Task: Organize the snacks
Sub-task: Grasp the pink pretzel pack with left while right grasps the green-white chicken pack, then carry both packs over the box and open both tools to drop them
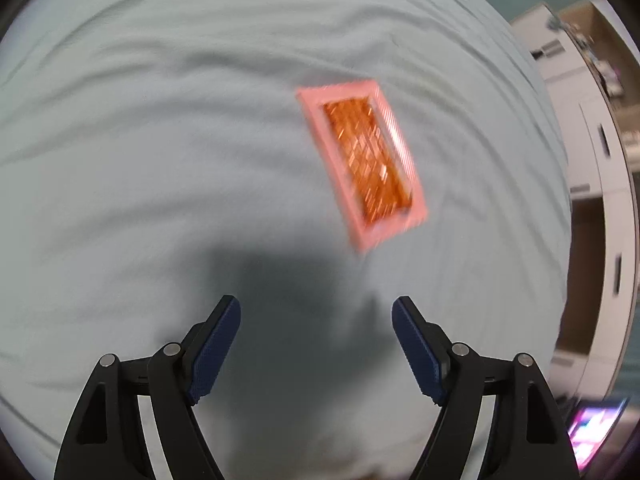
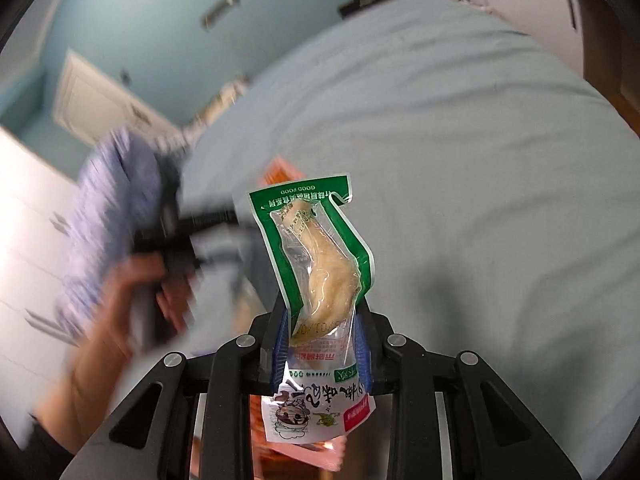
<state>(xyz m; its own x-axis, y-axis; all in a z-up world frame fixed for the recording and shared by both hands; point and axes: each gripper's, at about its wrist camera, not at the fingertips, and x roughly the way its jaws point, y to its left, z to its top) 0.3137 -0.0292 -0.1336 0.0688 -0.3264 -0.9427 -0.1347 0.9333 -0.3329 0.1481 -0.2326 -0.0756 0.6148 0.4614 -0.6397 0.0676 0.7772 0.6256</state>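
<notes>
The green-and-white sealed plastic snack pouch with a pale chicken foot inside point(image 2: 320, 280) is pinched near its printed lower half by the right gripper point(image 2: 322, 344), held up clear of the pale blue bedsheet point(image 2: 460, 160), likely for carrying. The left gripper point(image 1: 316, 344) hangs empty, jaws apart, near the pink-bordered orange snack packet point(image 1: 362, 160) lying flat.

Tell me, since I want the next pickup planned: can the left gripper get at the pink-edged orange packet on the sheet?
Probably yes. The left gripper is open and empty, and the orange packet lies flat ahead of it on the sheet with nothing between. Lying flat, it may be hard to pinch.
</notes>
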